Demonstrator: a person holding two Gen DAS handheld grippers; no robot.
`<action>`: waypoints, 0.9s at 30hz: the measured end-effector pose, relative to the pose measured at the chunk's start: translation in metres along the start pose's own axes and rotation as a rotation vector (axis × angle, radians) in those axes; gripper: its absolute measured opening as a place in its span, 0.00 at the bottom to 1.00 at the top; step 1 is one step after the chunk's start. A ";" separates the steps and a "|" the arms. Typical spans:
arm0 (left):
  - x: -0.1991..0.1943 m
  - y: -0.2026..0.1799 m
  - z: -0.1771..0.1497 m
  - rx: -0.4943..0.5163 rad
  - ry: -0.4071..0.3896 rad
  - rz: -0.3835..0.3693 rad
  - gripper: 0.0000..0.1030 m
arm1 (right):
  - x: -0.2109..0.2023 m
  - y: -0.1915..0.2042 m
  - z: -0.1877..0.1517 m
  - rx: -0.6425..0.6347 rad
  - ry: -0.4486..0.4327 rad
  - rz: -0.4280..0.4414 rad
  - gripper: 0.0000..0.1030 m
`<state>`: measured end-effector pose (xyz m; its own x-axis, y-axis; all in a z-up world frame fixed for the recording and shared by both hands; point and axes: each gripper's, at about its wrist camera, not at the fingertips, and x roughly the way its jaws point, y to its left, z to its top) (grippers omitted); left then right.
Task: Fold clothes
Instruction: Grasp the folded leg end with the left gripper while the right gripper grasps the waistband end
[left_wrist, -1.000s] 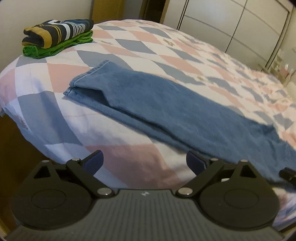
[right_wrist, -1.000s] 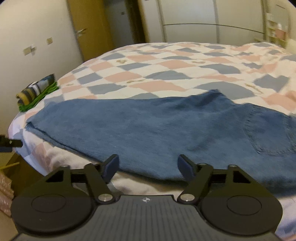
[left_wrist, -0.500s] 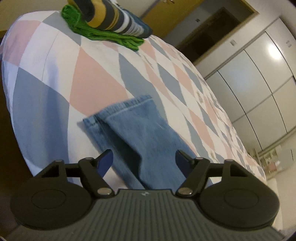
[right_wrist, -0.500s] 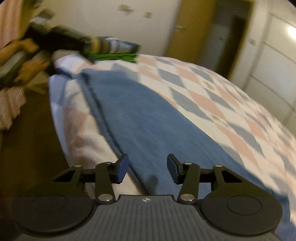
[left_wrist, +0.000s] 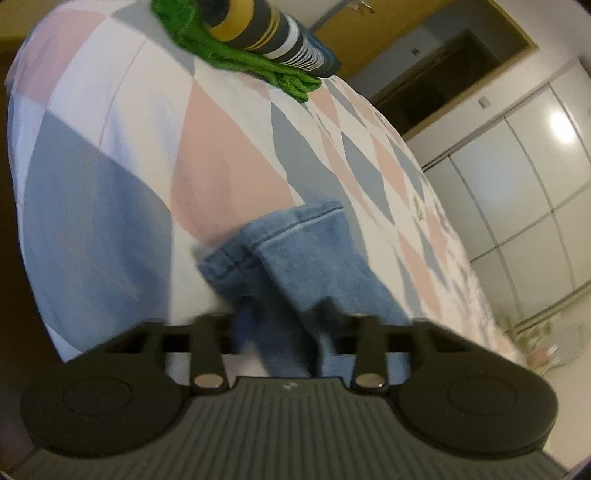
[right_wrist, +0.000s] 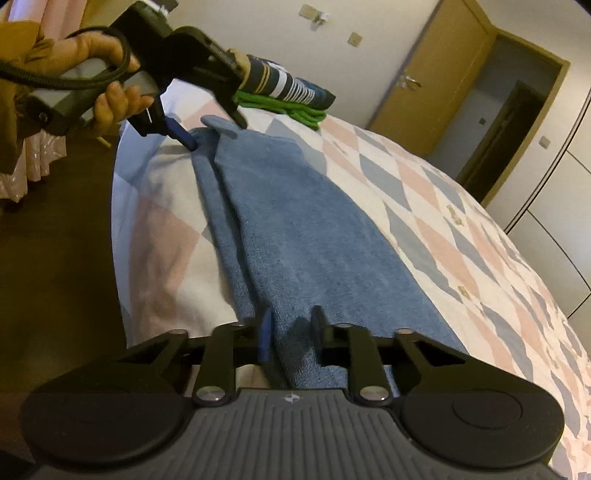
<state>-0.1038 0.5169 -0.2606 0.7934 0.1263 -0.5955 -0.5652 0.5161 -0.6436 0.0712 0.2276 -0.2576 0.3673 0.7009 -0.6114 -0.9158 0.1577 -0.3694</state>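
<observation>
While both tools (left_wrist: 280, 317) (right_wrist: 290, 334) pinch them, jeans (right_wrist: 295, 236) lie flat

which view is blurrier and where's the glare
Left wrist view: the gripper fingers smear with motion blur, the jeans hem stays fairly sharp, and lamp glare sits on the wardrobe door. Right wrist view: crisper overall, fisheye bending the bed edge, no strong glare.
</observation>
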 end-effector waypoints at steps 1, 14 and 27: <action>-0.002 0.001 0.000 0.008 0.001 -0.019 0.14 | 0.000 0.000 0.001 -0.009 -0.002 -0.006 0.00; 0.002 0.001 0.001 -0.045 0.027 -0.069 0.31 | 0.008 0.017 -0.003 -0.050 0.040 -0.044 0.17; -0.001 0.023 -0.015 0.058 0.010 -0.105 0.02 | -0.005 0.017 -0.013 -0.027 -0.007 -0.020 0.00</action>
<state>-0.1210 0.5163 -0.2823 0.8452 0.0610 -0.5309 -0.4648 0.5741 -0.6740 0.0555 0.2177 -0.2703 0.3842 0.7026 -0.5989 -0.9036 0.1528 -0.4003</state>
